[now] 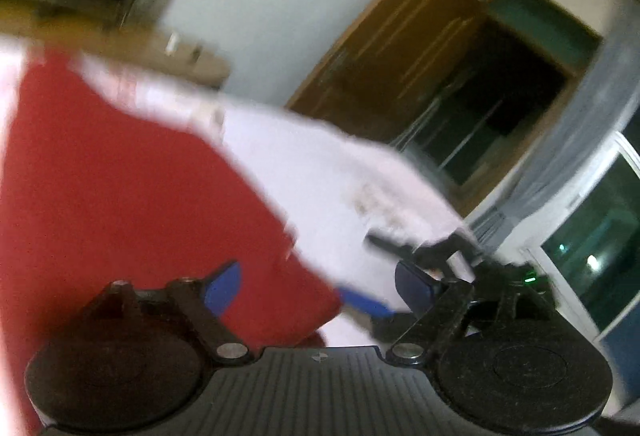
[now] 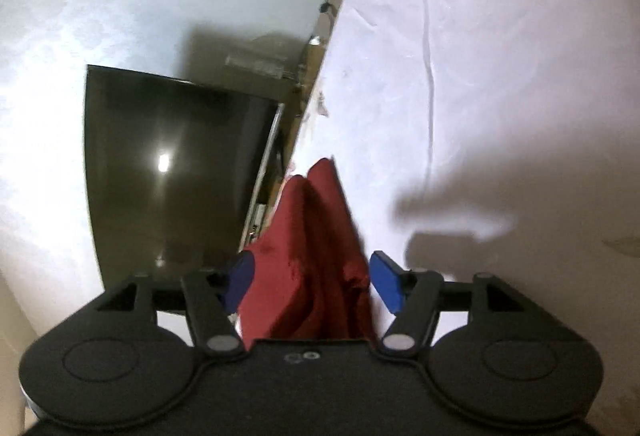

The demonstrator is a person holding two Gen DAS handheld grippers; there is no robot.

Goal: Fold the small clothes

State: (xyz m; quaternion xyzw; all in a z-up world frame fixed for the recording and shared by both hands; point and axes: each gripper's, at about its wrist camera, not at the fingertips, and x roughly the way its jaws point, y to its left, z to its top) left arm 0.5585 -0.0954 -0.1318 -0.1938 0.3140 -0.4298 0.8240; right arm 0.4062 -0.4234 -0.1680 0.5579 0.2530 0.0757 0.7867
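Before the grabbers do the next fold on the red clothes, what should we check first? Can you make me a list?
1. Red cloth garment lies between the right gripper fingers: ok.
2. Right fingers closed on it: not ok, both blue pads stand apart from the cloth.
3. Left gripper open: ok, nothing pinched between its fingers.
4. Garment lying flat on the white patterned sheet: not ok, it is bunched into ridges.
5. Garment's edges sharp in the left wrist view: cannot tell, too blurred.
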